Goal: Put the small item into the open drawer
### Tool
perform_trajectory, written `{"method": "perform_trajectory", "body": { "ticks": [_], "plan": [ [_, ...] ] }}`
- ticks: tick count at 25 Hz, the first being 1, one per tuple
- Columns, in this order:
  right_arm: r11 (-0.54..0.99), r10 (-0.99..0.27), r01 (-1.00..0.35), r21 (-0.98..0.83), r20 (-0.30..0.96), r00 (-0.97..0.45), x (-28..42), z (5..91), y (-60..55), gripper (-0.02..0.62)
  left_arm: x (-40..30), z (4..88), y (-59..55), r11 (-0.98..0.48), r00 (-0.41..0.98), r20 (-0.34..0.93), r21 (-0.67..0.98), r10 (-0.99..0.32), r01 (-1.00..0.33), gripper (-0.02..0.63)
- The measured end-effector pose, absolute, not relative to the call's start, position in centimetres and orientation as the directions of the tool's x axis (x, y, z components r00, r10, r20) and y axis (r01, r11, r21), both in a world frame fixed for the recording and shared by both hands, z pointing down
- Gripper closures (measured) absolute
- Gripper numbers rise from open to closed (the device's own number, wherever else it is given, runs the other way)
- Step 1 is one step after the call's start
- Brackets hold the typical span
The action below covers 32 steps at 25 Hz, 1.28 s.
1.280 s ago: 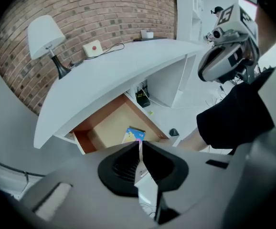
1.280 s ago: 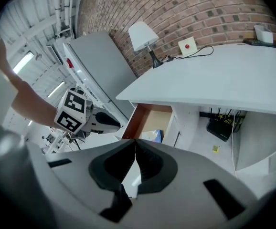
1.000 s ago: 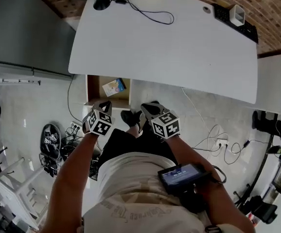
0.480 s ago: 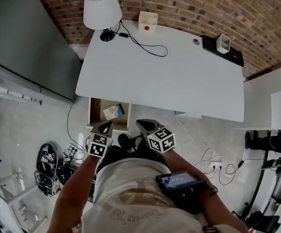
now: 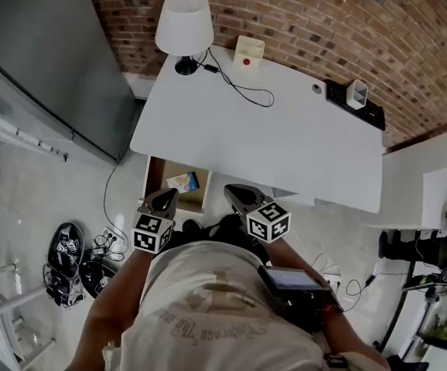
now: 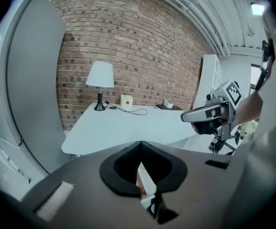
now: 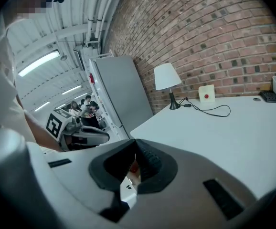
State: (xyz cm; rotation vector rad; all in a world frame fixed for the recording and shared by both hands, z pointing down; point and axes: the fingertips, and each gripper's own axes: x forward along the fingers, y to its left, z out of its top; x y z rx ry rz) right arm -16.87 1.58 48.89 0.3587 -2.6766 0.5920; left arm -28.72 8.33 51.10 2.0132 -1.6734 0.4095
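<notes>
Inside the open drawer the small item is lying delivered, so left gripper and right gripper are hovering clenched, empty.

I am standing in an office-type workroom. Indicators:
- A white desk surface stands against a bare brick wall. It carries a table lamp and a keyboard.
- An open drawer sits beneath it.
- Loose cables lie on the pale floor at lower right.
- Ceiling strip lights and other people show at left in the right gripper view.
</notes>
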Motion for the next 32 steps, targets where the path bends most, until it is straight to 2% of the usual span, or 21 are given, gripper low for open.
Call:
{"method": "perform_trajectory", "body": {
  "ticks": [6, 22, 32],
  "plan": [
    [0.906, -0.172, -0.303, -0.296, 0.394, -0.903, -19.4, 47.1, 0.1, 0.589, -32.5, 50.0, 8.9, -0.085, 0.160, 0.492, 0.172, -0.856, -0.982, 0.600],
    [0.949, -0.117, -0.214, -0.230, 0.371, -0.921, -21.6, 44.0, 0.8, 0.589, -32.5, 49.1, 8.8, -0.068, 0.137, 0.465, 0.163, -0.874, -0.984, 0.600],
    [0.947, -0.120, -0.222, -0.232, 0.385, -0.915, -20.3, 44.3, 1.1, 0.589, -30.7, 49.3, 8.8, -0.071, 0.149, 0.466, 0.181, -0.872, -0.981, 0.600]
  ]
}}
